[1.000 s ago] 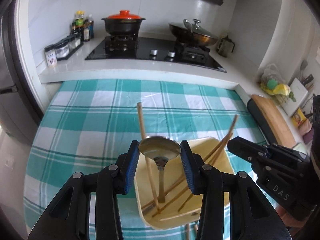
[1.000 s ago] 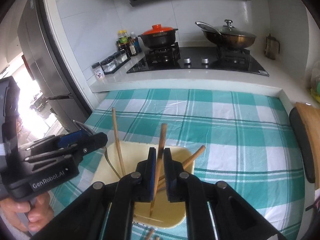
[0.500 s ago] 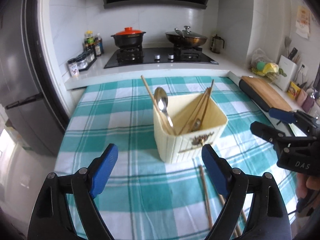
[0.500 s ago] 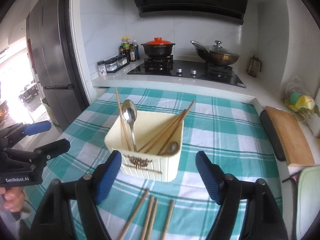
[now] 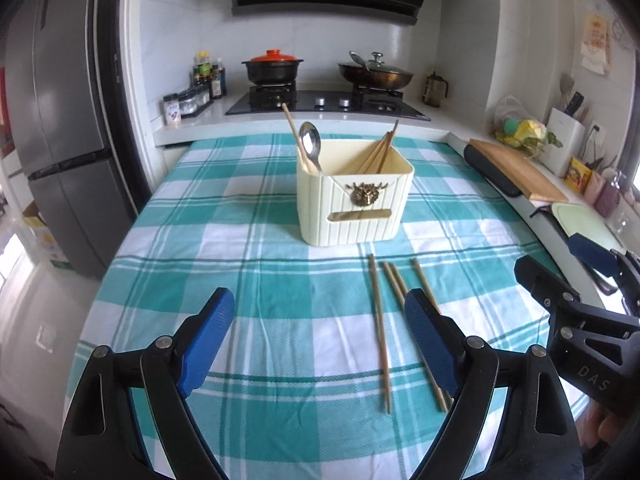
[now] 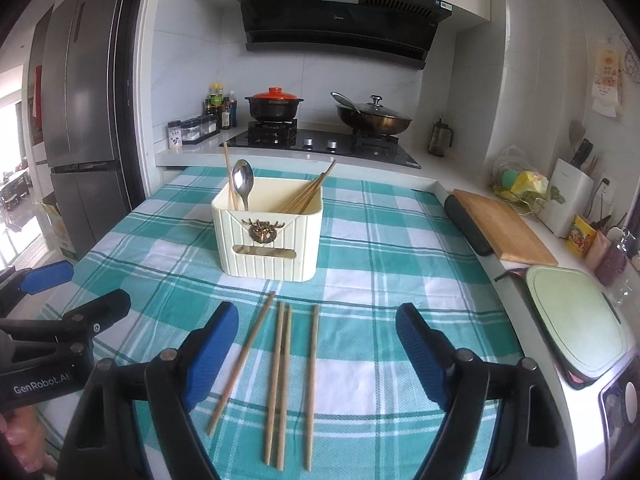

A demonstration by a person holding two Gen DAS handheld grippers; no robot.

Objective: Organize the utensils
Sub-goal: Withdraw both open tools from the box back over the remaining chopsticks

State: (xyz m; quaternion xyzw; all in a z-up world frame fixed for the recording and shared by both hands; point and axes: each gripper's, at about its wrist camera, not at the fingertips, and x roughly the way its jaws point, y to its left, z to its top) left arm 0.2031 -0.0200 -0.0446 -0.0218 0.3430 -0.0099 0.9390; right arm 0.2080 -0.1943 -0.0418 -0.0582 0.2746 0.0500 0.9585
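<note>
- I am holding my left gripper (image 5: pixel 316 338) with its jaws spread wide and gripping nothing, hovering over the checked surface (image 5: pixel 248 248).
- I am holding my right gripper (image 6: pixel 316 354) the same way, jaws wide apart and empty, hanging above the loose chopsticks.
- Four chopsticks (image 6: pixel 282 376) are lying flat on the cloth just in front of my right jaws: one slanting at the left, two touching side by side in the middle, one alone at the right.
- From my left wrist view those same four chopsticks (image 5: pixel 380 332) are lying to the right of centre, the rightmost ones running under my right-hand blue pad (image 5: pixel 430 344).
- Beyond them one cream utensil holder (image 6: pixel 267 236) is standing upright on the surface, well apart from both jaws, with a brass ornament on its front.
- One metal spoon (image 6: pixel 243 184) is standing in the holder's left side, bowl up, beside one chopstick leaning there.
- A bundle of chopsticks (image 6: pixel 310 192) is leaning toward the holder's right corner; I cannot count them exactly.
- Farther back, two pots are sitting on the stove (image 6: pixel 320 144): one with an orange lid (image 6: pixel 274 94), one with a glass lid (image 6: pixel 374 114).
- One wooden cutting board (image 6: pixel 502 226) is lying on the counter at the right.
</note>
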